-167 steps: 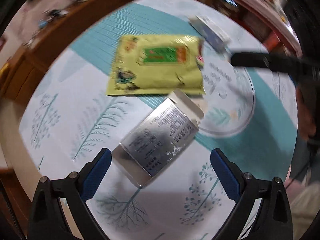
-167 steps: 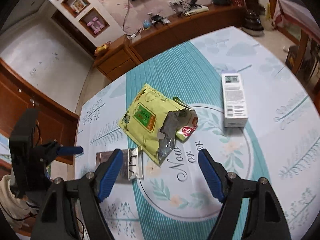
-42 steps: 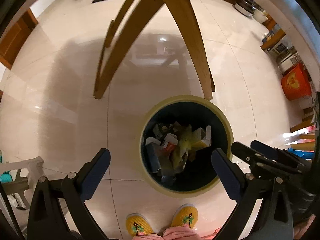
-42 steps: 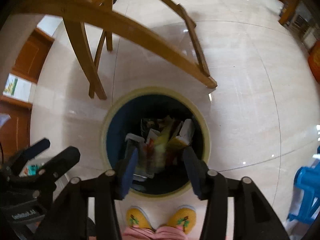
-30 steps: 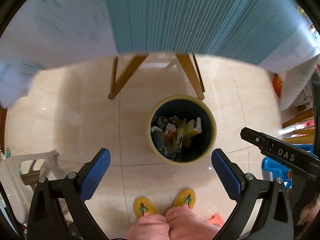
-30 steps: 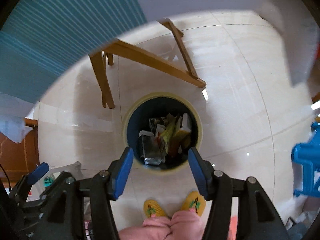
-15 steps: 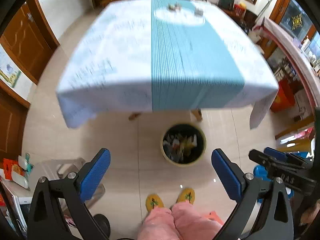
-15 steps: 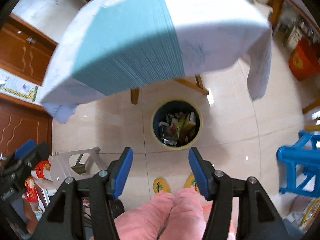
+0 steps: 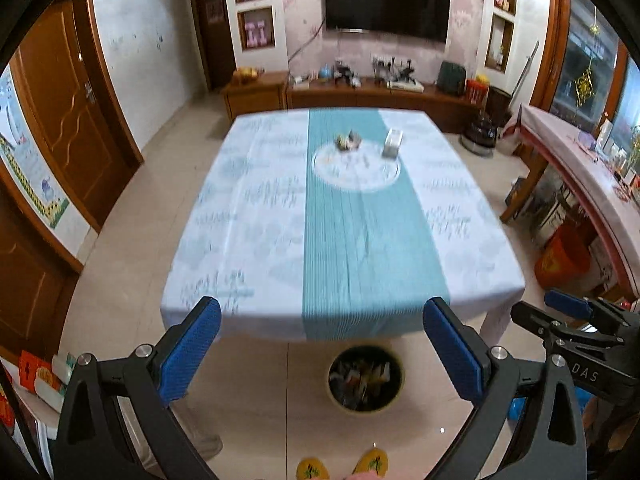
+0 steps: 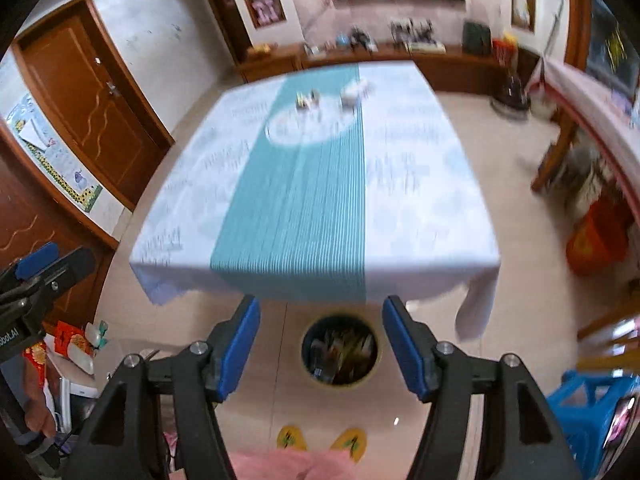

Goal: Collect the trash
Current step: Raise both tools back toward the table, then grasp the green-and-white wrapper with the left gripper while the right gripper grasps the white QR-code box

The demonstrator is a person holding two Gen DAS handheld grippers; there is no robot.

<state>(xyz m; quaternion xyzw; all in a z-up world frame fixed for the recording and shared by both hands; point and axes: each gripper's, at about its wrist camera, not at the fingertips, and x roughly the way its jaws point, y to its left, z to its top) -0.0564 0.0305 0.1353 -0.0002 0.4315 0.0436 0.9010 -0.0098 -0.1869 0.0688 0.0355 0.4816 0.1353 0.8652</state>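
A round trash bin (image 9: 365, 378) full of wrappers and boxes stands on the floor at the table's near edge; it also shows in the right wrist view (image 10: 340, 350). On the far part of the table (image 9: 256, 240) lie a crumpled wrapper (image 9: 348, 141) and a white box (image 9: 393, 142); both show blurred in the right wrist view, the wrapper (image 10: 307, 100) and the box (image 10: 353, 92). My left gripper (image 9: 320, 350) is open and empty, held high above the floor. My right gripper (image 10: 320, 344) is open and empty above the bin.
A blue plastic stool (image 10: 592, 408) stands at the right. An orange bin (image 9: 564, 258) sits by a side table (image 9: 576, 148). A wooden cabinet (image 9: 360, 94) and TV (image 9: 386, 6) line the far wall. Doors (image 9: 68, 92) are at the left. My slippered feet (image 9: 344, 468) are below.
Both grippers have lifted up and tilted from looking down into the bin to looking across the table. The whole room has come into view. Both stay open and empty.
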